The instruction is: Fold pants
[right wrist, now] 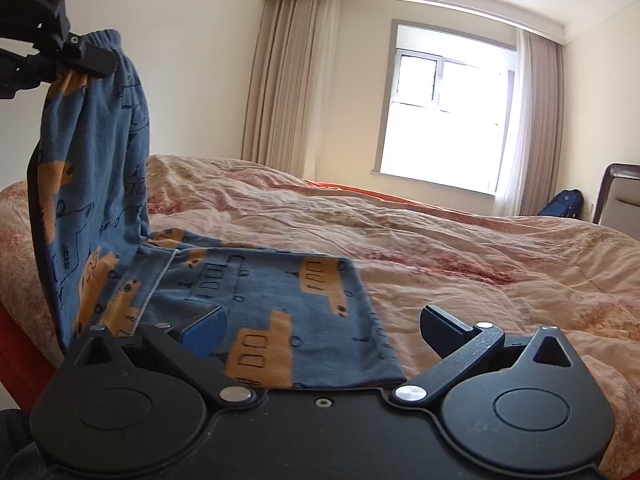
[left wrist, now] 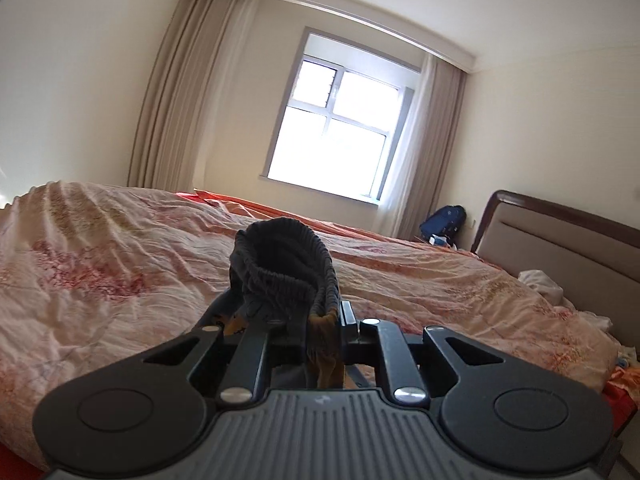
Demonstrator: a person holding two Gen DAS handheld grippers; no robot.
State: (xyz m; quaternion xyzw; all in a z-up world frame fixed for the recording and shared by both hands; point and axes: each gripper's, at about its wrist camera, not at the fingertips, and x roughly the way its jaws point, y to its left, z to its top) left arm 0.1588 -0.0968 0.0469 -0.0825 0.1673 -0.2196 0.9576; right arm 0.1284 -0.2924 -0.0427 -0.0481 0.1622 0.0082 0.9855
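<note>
Pants (left wrist: 284, 268) filled the middle of the left wrist view, their gathered elastic waistband bunched into a dark loop just beyond the left gripper (left wrist: 320, 320). That gripper's jaws stood closed on the fabric, a fold of the blue-and-orange cloth hanging down between the fingers. Behind lay the bed (left wrist: 120, 260) with its crumpled pink quilt, well below the waistband, so the waist end was held up in the air (how high, nothing told).

From the right wrist view the same pants (right wrist: 248, 292) ran in an L: one part hung from the left gripper (right wrist: 86, 58) at upper left, the rest lay flat on the quilt (right wrist: 460, 248), with the leg's long axis stretching away to the right and the hem edge lying just ahead of the camera body. The right gripper (right wrist: 320, 324) stood wide apart and held nothing; its left finger (right wrist: 204, 332) rested over the cloth, its right finger (right wrist: 444, 328) just off the leg's far edge, above bare quilt. The flat leg therefore sat directly between and below those jaws, making the right hand much the nearer one to take that end.
</note>
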